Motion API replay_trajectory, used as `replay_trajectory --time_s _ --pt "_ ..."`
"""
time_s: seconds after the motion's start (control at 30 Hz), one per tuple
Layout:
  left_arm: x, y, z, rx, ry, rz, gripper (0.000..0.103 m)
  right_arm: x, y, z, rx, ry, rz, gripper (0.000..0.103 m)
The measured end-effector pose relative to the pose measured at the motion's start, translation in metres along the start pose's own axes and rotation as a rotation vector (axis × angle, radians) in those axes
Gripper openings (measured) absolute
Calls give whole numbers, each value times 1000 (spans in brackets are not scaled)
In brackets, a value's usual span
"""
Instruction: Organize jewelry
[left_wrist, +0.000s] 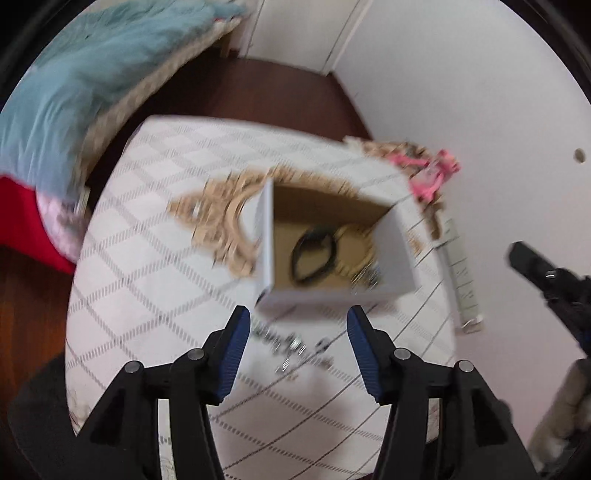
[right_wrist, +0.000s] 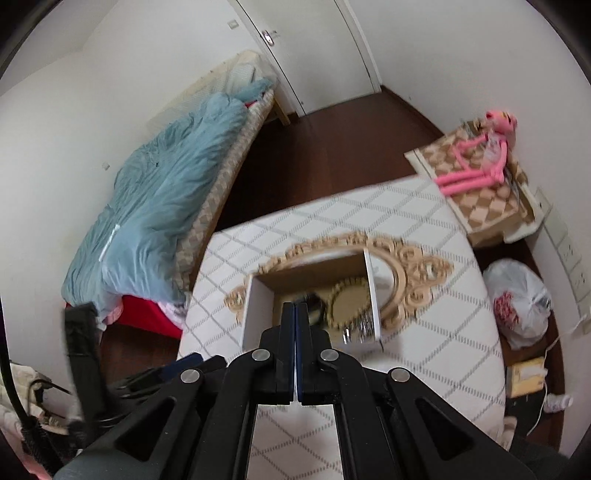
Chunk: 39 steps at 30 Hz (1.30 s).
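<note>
A white cardboard box (left_wrist: 395, 254) with a brown inside stands on the white patterned table (left_wrist: 155, 229). In it lie a black ring-shaped bracelet (left_wrist: 314, 258), a small round gold-framed piece (right_wrist: 347, 304) and silver jewelry (left_wrist: 369, 275). Silver chain jewelry (left_wrist: 295, 345) lies on the table in front of the box, between my left gripper's fingers. My left gripper (left_wrist: 298, 325) is open just above it. My right gripper (right_wrist: 296, 308) is shut and empty, held over the box (right_wrist: 258, 306).
An ornate gold-framed oval mirror (right_wrist: 413, 273) lies behind the box. A pink plush toy (right_wrist: 476, 162) sits on a checkered side table. A bed with a blue duvet (right_wrist: 159, 199) stands left. A white plastic bag (right_wrist: 524, 302) lies on the floor right.
</note>
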<state>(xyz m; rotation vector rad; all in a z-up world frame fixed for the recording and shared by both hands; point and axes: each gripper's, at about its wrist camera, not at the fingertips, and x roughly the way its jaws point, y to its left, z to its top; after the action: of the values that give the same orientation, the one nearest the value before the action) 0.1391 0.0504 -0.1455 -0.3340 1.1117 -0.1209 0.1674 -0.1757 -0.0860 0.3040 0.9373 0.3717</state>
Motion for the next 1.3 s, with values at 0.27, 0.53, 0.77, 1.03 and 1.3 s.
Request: replay_trajectory --time_s 0.27,0.53,0.77,1.03,1.3 --pt "57 -1 -47 27 116 48 52 57 -49 -74 111 231 -64 1" --pt "84 -26 -67 154 107 130 51 80 -78 -109 150 271 -152 1" --pt "83 -31 -73 190 82 127 6 79 -80 -103 160 259 -175 1" --pt "43 11 -69 93 32 124 6 99 -48 -101 108 274 -66 46" --pt "33 46 -71 7 28 155 6 141 2 -116 -52 283 -93 46"
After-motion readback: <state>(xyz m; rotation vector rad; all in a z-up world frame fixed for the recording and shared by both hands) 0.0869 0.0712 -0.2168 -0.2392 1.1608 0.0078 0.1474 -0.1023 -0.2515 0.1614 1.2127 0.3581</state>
